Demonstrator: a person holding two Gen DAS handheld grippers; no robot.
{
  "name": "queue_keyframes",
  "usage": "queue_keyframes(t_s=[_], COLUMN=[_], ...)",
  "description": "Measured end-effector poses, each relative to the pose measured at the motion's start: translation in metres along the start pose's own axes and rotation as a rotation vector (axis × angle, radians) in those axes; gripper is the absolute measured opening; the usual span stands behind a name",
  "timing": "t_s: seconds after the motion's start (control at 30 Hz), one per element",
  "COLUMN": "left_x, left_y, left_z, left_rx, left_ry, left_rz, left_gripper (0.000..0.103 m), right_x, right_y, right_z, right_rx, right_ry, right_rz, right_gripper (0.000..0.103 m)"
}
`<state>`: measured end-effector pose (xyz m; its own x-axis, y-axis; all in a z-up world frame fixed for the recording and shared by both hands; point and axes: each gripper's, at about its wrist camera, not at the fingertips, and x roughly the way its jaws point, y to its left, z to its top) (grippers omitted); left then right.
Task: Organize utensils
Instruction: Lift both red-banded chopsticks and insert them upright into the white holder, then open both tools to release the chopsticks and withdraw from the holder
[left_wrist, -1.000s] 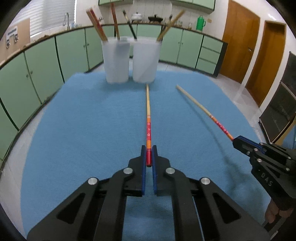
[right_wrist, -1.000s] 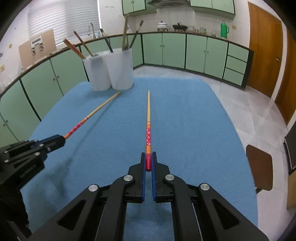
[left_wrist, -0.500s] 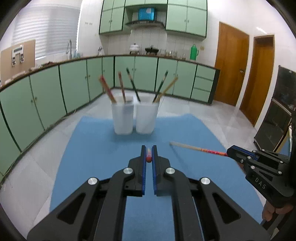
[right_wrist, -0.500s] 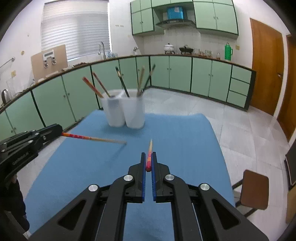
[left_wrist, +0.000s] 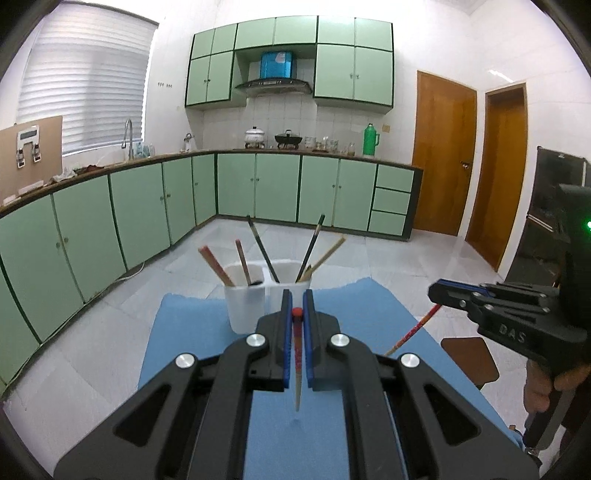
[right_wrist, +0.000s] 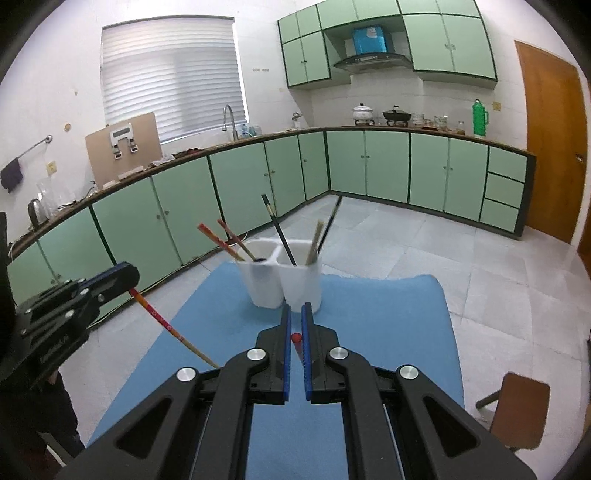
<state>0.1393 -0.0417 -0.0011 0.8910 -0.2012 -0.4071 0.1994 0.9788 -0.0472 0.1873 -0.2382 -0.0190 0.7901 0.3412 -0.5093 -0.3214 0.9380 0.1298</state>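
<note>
A red-ended chopstick (left_wrist: 297, 354) is pinched between the fingers of the left gripper (left_wrist: 297, 314), its long axis hanging steeply, pale tip downward above the blue mat (left_wrist: 184, 332). A second chopstick (right_wrist: 296, 338) is clamped likewise in the right gripper (right_wrist: 296, 325); only its red end is seen there. A white two-cup holder (right_wrist: 284, 280) with upright chopsticks stands at the mat's far end. Green cabinets (left_wrist: 140, 210) line the tiled kitchen.

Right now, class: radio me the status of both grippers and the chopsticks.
Left gripper shut on chopstick. Right gripper shut on second chopstick. Both tips down. Holder ahead, path open.
</note>
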Motion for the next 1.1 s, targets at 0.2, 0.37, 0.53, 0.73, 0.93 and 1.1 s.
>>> queue_keyframes(t_s=[0.2,0.37,0.53,0.73,0.93,1.1], left_x=[-0.005,-0.007,-0.007,0.007,0.033,0.063], left_y=[0.004,0.008,0.003,-0.002,0.002,0.015], left_z=[0.019,0.041,0.073,0.116,0.146,0.155], left_rx=[0.005,0.003,0.044,0.073,0.088,0.082], left_ry=[-0.036,-0.078,-0.141,-0.215,-0.238,-0.214], left_rz=[-0.021,-0.03,-0.026,-0.014,0.006,0.028], left_gripper=[0.005,0.005,0.005,0.005,0.005,0.005], right_x=[0.001,-0.003,-0.004,0.011,0.032,0.056], right_y=[0.009,0.014,0.019,0.022,0.017,0.009], right_z=[0.03,0.059,0.093,0.137,0.174,0.194], right_rx=[-0.039,-0.061,-0.082,-0.076,-0.049,-0.019], right_ry=[-0.018,-0.059,-0.112,-0.172,-0.215,-0.244], right_rz=[0.04,0.064,0.074,0.079,0.088,0.087], right_gripper=[0.005,0.005,0.005,0.005,0.005,0.005])
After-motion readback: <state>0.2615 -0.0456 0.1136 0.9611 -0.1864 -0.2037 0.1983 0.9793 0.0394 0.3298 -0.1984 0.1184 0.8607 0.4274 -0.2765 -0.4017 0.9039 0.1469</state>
